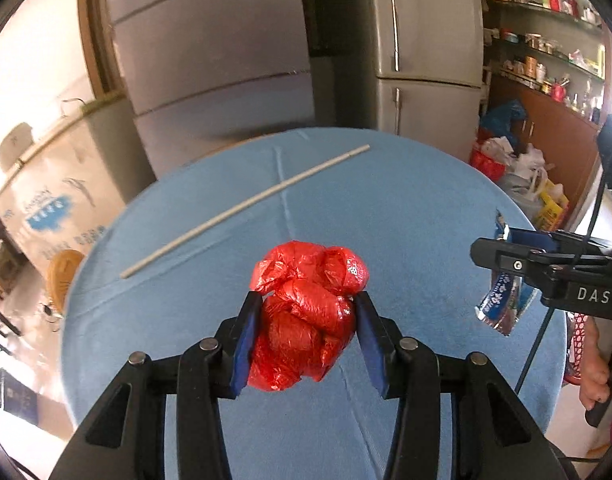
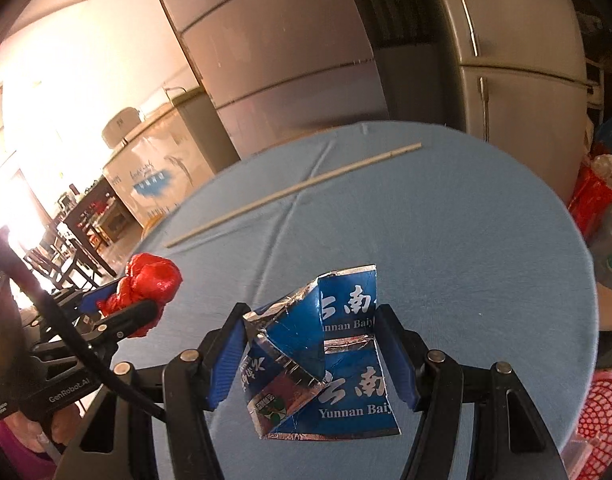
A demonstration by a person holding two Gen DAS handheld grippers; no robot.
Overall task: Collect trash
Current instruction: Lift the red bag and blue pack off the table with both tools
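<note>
My left gripper (image 1: 308, 312) is shut on a crumpled red plastic bag (image 1: 306, 312) and holds it above the round blue table (image 1: 406, 208). The bag also shows in the right wrist view (image 2: 149, 284), at the left. My right gripper (image 2: 314, 320) is shut on a crushed blue and silver carton (image 2: 326, 352) printed "Yunnan Baiy", held over the table (image 2: 446, 220). In the left wrist view the right gripper (image 1: 502, 264) is at the right edge with the carton (image 1: 500, 304) hanging from it. A long thin white stick (image 1: 241, 210) lies on the far side of the table (image 2: 293, 192).
A red mesh basket (image 2: 598, 416) stands beside the table at the lower right. A grey fridge (image 1: 426, 48) and panelled wall stand behind the table. Bags and clutter (image 1: 510, 160) lie on the floor at the right. A white chest freezer (image 1: 53, 184) is at the left.
</note>
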